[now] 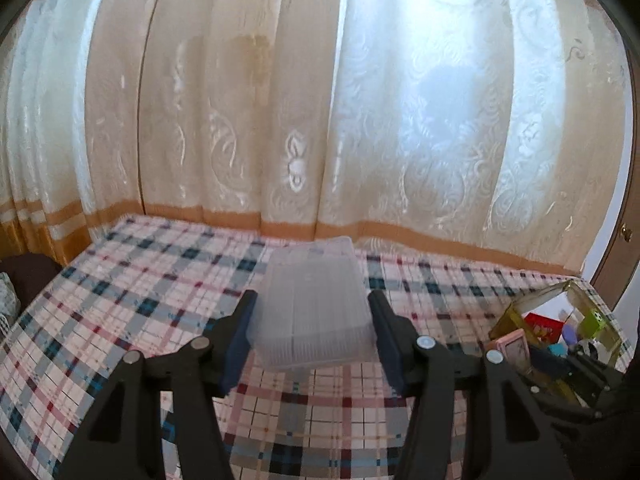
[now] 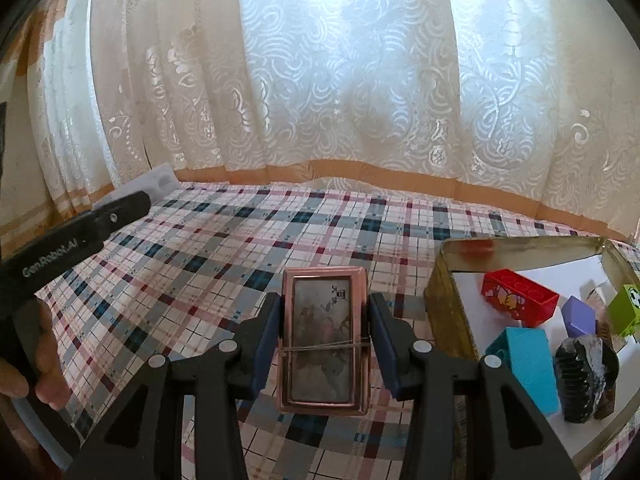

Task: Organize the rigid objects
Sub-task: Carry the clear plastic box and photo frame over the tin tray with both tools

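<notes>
My left hand-held gripper (image 1: 312,336) is clamped on a clear plastic box (image 1: 314,312), one pad against each of its side walls, and the box hangs above the checked tablecloth (image 1: 140,280) without touching it. From my right wrist camera that same left hand-held gripper (image 2: 132,204) shows at the far left edge, with the pale box (image 2: 154,182) sticking out beyond its black finger and my left hand (image 2: 36,364) wrapped around the handle below.

In the middle, my right hand-held gripper (image 2: 325,340) is clenched on a copper-framed rectangular case (image 2: 322,340), with its blue pads (image 2: 264,344) pressing the two long sides. A thin band runs across the case. It stands over the table, just left of the tin.

To the right sits an open gold tin box (image 2: 440,300) with a white floor. Inside it lie a red block (image 2: 520,296), a teal block (image 2: 528,364), a purple block (image 2: 578,316), a green block (image 2: 626,308) and a dark ridged object (image 2: 584,380) that I cannot identify. My left wrist camera also catches this tin (image 1: 516,312) at its right edge, with the copper-framed case (image 1: 514,350) in front of it.

A cream lace curtain (image 2: 340,80) hangs along the table's far edge.
</notes>
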